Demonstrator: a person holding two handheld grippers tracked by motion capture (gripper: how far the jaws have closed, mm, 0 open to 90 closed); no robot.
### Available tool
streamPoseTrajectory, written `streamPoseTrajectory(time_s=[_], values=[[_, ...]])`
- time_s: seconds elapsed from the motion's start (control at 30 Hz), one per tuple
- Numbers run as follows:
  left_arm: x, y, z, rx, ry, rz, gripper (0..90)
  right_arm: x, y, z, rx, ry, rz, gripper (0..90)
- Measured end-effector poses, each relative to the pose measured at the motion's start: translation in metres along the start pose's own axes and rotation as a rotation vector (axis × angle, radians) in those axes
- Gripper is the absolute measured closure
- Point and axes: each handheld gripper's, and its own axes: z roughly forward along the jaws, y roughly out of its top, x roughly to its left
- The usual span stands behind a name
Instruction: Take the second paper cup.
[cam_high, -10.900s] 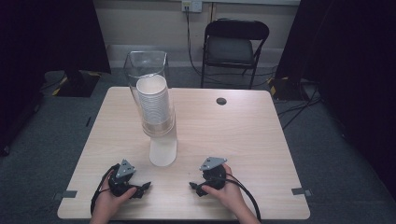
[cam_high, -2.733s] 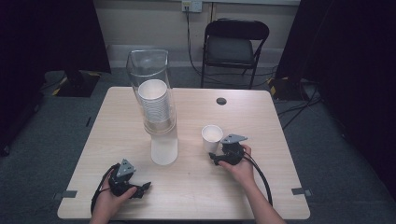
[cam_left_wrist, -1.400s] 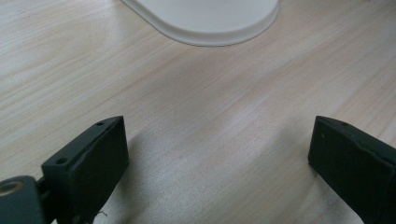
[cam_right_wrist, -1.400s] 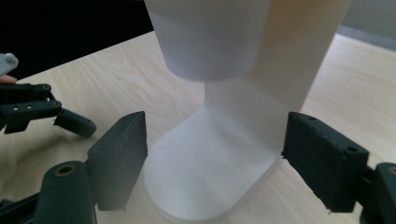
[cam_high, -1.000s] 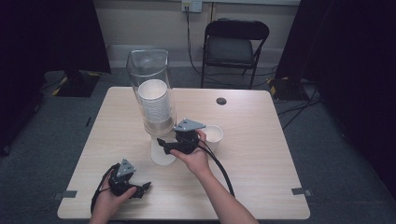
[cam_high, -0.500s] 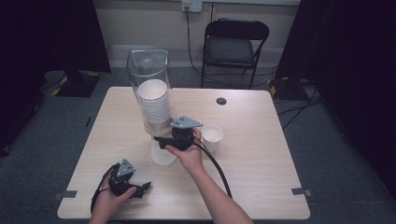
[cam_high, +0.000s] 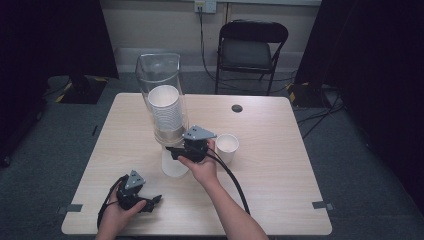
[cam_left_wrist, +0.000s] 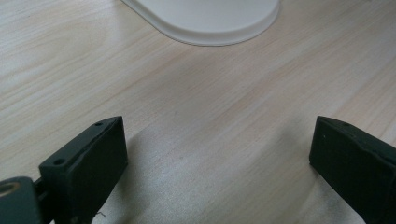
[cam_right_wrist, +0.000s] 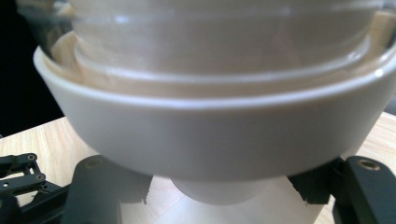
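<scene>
A cup dispenser (cam_high: 167, 112) is seen near the middle of the table (cam_high: 280, 190): a clear tube, loaded with a stack of white cups (cam_high: 166, 112), stands on a white base (cam_high: 173, 167). In the right gripper view, the white collar (cam_right_wrist: 210, 135) under the tube is met at close range, and a narrower white part, probably the bottom of the lowest cup (cam_right_wrist: 219, 190), is seen below it. The right gripper (cam_high: 176, 151) is held against this spot from the side. Its jaws stand apart, one on each side of that bottom, and whether they already touch it cannot be told, because the collar hides their tips.

One single cup (cam_high: 227, 148) stands upright just beside the right hand (cam_high: 202, 170).

The left gripper (cam_high: 156, 199) rests near the front edge of the table with its jaws wide apart and nothing between them.

The step in hand is judged to be the taking of a cup from the dispenser. For the next move, the jaws must be closed gently on the thin wall, and the cup must be drawn straight down, so that the dispenser is not tipped.
</scene>
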Motion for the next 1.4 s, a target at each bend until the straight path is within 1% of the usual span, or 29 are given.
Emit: streamPoseTrajectory(time_s=[0.03, 0.13, 0.23, 0.33, 0.43, 0.6, 0.67, 0.7, 0.73, 0.77, 0.8, 0.83, 0.87, 0.9, 0.97, 1.0, 1.03, 1.07, 1.1, 1.13, 1.17, 1.23, 1.3, 1.33, 1.4], values=[[0.0, 0.0, 0.0, -0.001, 0.0, -0.001, 3.7, 0.001, -0.001, 0.0, -0.003, -0.002, -0.011, 34.1], [0.0, 0.0, 0.0, 0.0, 0.001, -0.001, 3.7, 0.001, -0.002, 0.0, -0.01, -0.003, -0.012, 34.2], [0.0, 0.0, 0.0, -0.002, 0.0, -0.001, 3.7, 0.0, -0.001, 0.001, 0.001, -0.004, -0.014, 34.3], [0.0, 0.0, 0.0, -0.001, 0.0, -0.001, 3.7, 0.0, -0.001, 0.001, -0.001, 0.0, -0.019, 34.4], [0.0, 0.0, 0.0, 0.0, 0.0, 0.001, 3.7, 0.001, -0.001, 0.001, 0.0, -0.007, -0.024, 34.5], [0.0, 0.0, 0.0, 0.0, 0.0, 0.001, 3.7, 0.001, -0.001, 0.001, 0.004, -0.006, -0.02, 34.6], [0.0, 0.0, 0.0, 0.0, 0.001, -0.001, 3.7, 0.002, -0.003, 0.002, 0.018, -0.002, -0.014, 34.7], [0.0, 0.0, 0.0, 0.0, 0.0, 0.0, 3.7, 0.002, -0.005, 0.004, 0.033, 0.002, -0.01, 36.2], [0.0, 0.0, 0.0, -0.001, 0.0, -0.001, 3.7, -0.001, -0.026, 0.012, 0.188, -0.023, -0.038, 37.2], [0.0, 0.0, 0.0, -0.001, 0.001, 0.0, 3.7, -0.001, -0.026, 0.012, 0.188, -0.023, -0.038, 37.2], [0.0, 0.0, 0.0, -0.001, 0.0, 0.001, 3.7, -0.005, -0.049, 0.014, 0.237, -0.031, 0.007, 37.1], [0.0, 0.0, 0.0, 0.0, 0.001, -0.001, 3.2, -0.006, -0.068, 0.013, 0.261, -0.023, 0.037, 37.0], [0.0, 0.0, 0.001, 0.0, -0.002, -0.003, 3.2, -0.006, -0.068, 0.013, 0.261, -0.023, 0.037, 37.0], [0.0, 0.0, 0.001, -0.001, -0.002, -0.005, 2.8, -0.005, -0.063, 0.012, 0.232, -0.012, 0.012, 36.9], [0.0, 0.0, 0.001, 0.0, -0.001, -0.004, 2.7, -0.004, -0.049, 0.01, 0.224, 0.0, -0.017, 36.8], [0.001, 0.001, 0.001, 0.003, -0.003, -0.001, 2.4, -0.005, -0.044, 0.01, 0.24, 0.005, -0.021, 36.7], [0.001, 0.001, 0.001, 0.003, -0.003, -0.001, 2.1, -0.005, -0.044, 0.01, 0.24, 0.005, -0.021, 36.7], [0.001, 0.001, 0.001, 0.006, -0.002, 0.005, 2.1, -0.006, -0.041, 0.011, 0.266, 0.014, -0.018, 36.6], [0.001, 0.001, 0.001, 0.006, -0.002, 0.004, 1.8, -0.008, -0.041, 0.01, 0.276, 0.008, -0.02, 36.5], [0.001, 0.001, 0.001, 0.007, -0.002, 0.005, 1.8, -0.01, -0.043, 0.01, 0.292, 0.008, -0.011, 36.4], [0.001, 0.001, 0.001, 0.006, -0.002, 0.004, 1.8, -0.01, -0.05, 0.008, 0.315, 0.002, -0.017, 36.2], [0.001, 0.001, 0.001, 0.007, -0.001, 0.005, 1.8, -0.01, -0.052, 0.006, 0.323, 0.003, -0.016, 36.2], [0.001, 0.001, 0.001, 0.007, -0.001, 0.005, 1.8, -0.012, -0.058, 0.001, 0.328, 0.003, 0.001, 36.0], [0.001, 0.001, 0.001, 0.007, -0.001, 0.005, 1.8, -0.014, -0.061, -0.004, 0.343, -0.008, 0.002, 35.9], [0.001, 0.001, 0.001, 0.007, -0.001, 0.005, 1.8, -0.014, -0.062, -0.006, 0.344, -0.008, 0.006, 35.9]])
